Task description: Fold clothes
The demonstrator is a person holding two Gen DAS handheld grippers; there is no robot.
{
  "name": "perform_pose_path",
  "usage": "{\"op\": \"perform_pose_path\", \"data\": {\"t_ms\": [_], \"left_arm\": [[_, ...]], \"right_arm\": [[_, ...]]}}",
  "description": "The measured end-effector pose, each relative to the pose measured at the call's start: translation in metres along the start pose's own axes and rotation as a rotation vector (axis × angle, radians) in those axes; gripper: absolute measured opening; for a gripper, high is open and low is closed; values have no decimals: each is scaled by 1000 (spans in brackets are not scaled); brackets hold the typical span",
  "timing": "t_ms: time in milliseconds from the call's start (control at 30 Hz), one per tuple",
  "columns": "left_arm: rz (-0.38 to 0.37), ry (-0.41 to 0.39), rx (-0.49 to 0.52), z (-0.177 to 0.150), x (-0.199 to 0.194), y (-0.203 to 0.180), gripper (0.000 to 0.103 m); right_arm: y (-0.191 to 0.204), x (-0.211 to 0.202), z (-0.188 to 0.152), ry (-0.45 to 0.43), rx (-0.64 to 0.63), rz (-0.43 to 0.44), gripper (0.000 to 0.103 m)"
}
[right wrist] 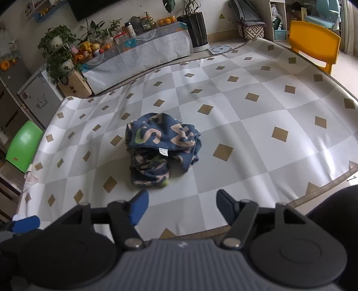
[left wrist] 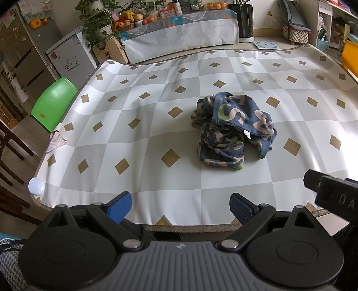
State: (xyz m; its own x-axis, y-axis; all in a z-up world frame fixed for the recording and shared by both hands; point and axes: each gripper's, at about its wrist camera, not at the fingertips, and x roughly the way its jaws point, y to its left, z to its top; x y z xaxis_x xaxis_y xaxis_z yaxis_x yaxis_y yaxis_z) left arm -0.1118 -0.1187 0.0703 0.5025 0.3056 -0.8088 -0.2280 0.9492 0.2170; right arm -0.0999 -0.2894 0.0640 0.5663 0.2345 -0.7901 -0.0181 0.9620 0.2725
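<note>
A crumpled navy garment point(left wrist: 232, 132) with tan and green shapes lies in a heap on the checked tablecloth point(left wrist: 138, 138), a white label showing on it. My left gripper point(left wrist: 181, 207) hovers open over the table's near edge, well short of the heap, nothing between its blue pads. In the right wrist view the same garment point(right wrist: 161, 150) sits ahead and slightly left of my right gripper point(right wrist: 182, 207), which stands open and empty above the cloth point(right wrist: 257, 125). A blue fingertip of the left gripper point(right wrist: 26, 222) shows at the lower left there.
A green chair point(left wrist: 53, 103) stands off the table's left side and a yellow chair point(right wrist: 313, 47) at the far right. A white round cap point(left wrist: 35, 187) sits at the left near corner. Behind the table stand a draped shelf with fruit point(left wrist: 179, 31), potted plants and a black planter point(left wrist: 245, 20).
</note>
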Motion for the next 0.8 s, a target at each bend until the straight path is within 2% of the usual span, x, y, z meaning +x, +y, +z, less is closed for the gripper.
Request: {"op": "perform_pose_path", "data": {"t_ms": [400,800], "left_arm": [[-1,-2,-3,3,3,1,95],[-53,-34,19,15,-4,-14,95]], "right_arm": [[-1,6,0,6,-4,-49,73],[-14,-3,9,-54,-25,-127,75]]}}
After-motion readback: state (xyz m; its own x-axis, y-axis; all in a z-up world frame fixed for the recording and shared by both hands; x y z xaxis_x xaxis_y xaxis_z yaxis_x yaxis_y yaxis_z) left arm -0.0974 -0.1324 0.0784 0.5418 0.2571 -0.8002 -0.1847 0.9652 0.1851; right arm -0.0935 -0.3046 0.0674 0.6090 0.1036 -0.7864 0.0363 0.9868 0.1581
